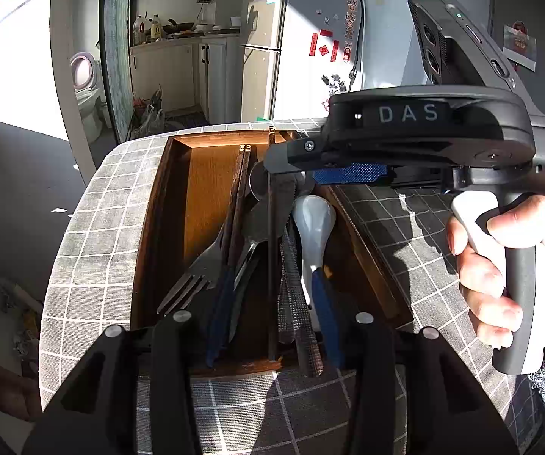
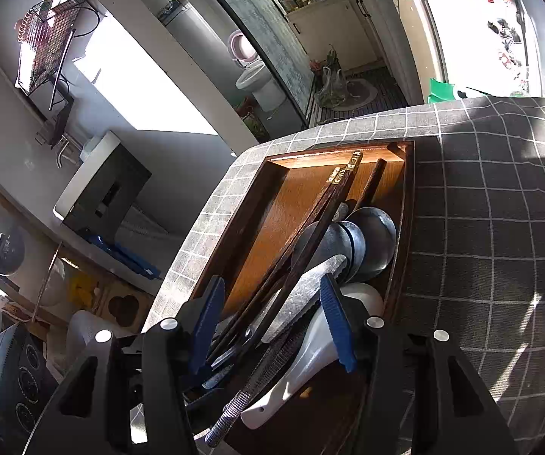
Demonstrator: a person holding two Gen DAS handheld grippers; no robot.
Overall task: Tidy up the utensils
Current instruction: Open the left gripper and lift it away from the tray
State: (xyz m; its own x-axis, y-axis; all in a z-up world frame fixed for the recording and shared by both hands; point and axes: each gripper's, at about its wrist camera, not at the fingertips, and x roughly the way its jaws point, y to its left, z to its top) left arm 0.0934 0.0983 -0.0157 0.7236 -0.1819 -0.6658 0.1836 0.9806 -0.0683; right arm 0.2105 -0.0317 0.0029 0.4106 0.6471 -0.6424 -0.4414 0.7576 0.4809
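Wooden tray (image 2: 257, 189) holds chopsticks (image 2: 310, 227) lengthwise, pointing away between the right gripper (image 2: 272, 326)'s wide, empty jaws; left gripper (image 1: 272, 303) likewise open.

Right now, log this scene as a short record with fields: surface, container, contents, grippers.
surface: table under a grey checked cloth
container: wooden tray near the table's corner
contents: fork, dark chopsticks, white ceramic spoon, metal spoons, knife, heaped along one side
left gripper: open, over the utensils
right gripper: open, straddling the pile, gripping nothing
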